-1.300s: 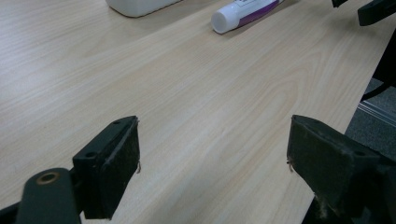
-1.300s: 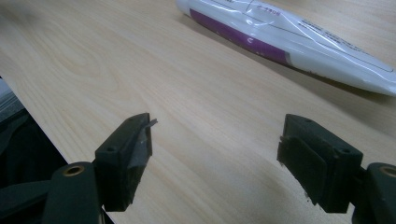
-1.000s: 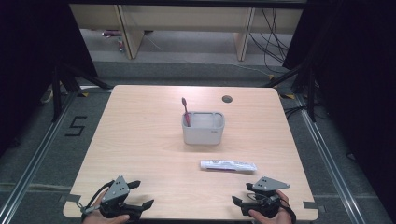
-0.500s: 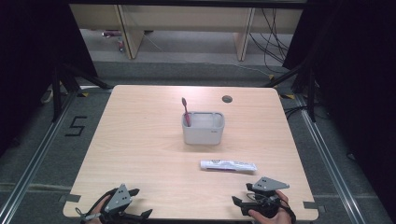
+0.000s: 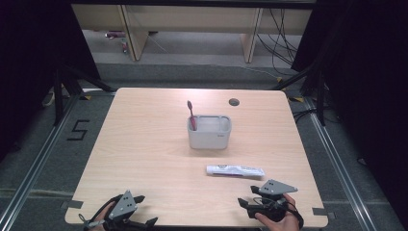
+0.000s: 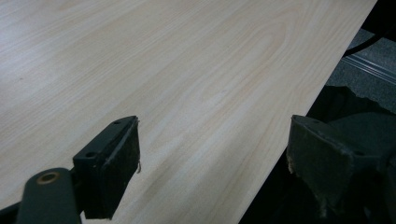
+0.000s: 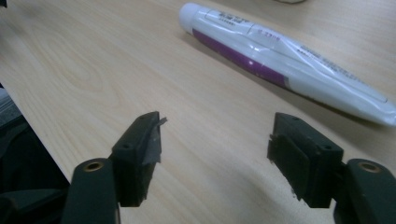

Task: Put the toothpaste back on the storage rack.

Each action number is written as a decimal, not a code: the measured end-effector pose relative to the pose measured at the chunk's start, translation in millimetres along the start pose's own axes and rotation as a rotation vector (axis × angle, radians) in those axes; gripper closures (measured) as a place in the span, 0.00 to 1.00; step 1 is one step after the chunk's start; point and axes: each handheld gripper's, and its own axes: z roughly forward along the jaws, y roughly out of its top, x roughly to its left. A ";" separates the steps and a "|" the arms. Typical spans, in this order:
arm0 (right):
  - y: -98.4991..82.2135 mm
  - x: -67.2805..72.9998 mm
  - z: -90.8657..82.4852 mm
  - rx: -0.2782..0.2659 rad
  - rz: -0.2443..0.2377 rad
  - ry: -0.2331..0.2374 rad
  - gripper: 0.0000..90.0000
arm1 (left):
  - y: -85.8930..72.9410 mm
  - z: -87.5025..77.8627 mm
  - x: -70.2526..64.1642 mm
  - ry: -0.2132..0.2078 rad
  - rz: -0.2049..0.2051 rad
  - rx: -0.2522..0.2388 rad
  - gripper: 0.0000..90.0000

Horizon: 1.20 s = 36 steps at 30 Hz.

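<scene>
Grippers poised at the near table edge, nothing held

Right gripper [image 7: 215,154] spread, jaws just narrowing on empty air; left gripper [image 6: 212,163] spread too; toothpaste tube [image 5: 235,171] lies just beyond (likely the next pick, needing a short reach forward); caddy [image 5: 209,132] farther back.

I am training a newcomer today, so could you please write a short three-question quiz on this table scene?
1. What lies nearest the right gripper?
2. True or false: the toothbrush lies flat on the table.
3. The left gripper is: A open with nothing between its jaws, B shut on a tube.

Key: 1. the toothpaste tube. 2. False: it stands in the white holder. 3. A.
</scene>
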 end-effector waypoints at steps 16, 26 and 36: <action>27.3 0.4 10.1 -0.075 -0.117 -0.031 0.95 | -1.5 -2.5 1.2 0.019 0.010 -0.009 0.19; 49.2 6.8 37.8 -0.062 -0.183 -0.045 1.00 | -1.3 -4.3 0.7 0.021 0.005 -0.015 0.19; 67.5 8.1 62.4 -0.045 -0.192 -0.053 1.00 | -2.1 -2.2 -1.4 0.021 -0.013 -0.028 0.19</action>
